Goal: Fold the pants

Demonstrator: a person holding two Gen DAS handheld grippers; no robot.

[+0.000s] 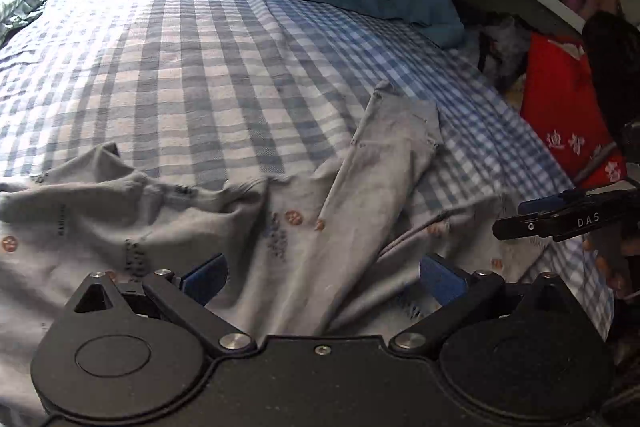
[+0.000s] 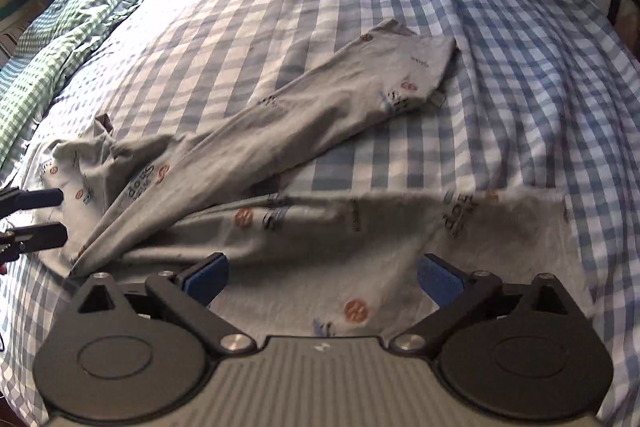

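Grey pants (image 2: 304, 131) with orange dots lie on blue-white checked sheet (image 2: 500, 27).

showing matte black plastic on the left gripper (image 1: 322, 277): two round housings with raised discs, angled linkage arms, silver pivot screws, blue pads on the fingertips (image 1: 206, 275). wearing the same black build on the right gripper (image 2: 322, 277), but with a grey ribbed centre plate bearing a small white mark. displaying white "das" lettering on the right gripper's black finger in the left wrist view, with bare fingers of a hand (image 1: 608, 259) behind it.
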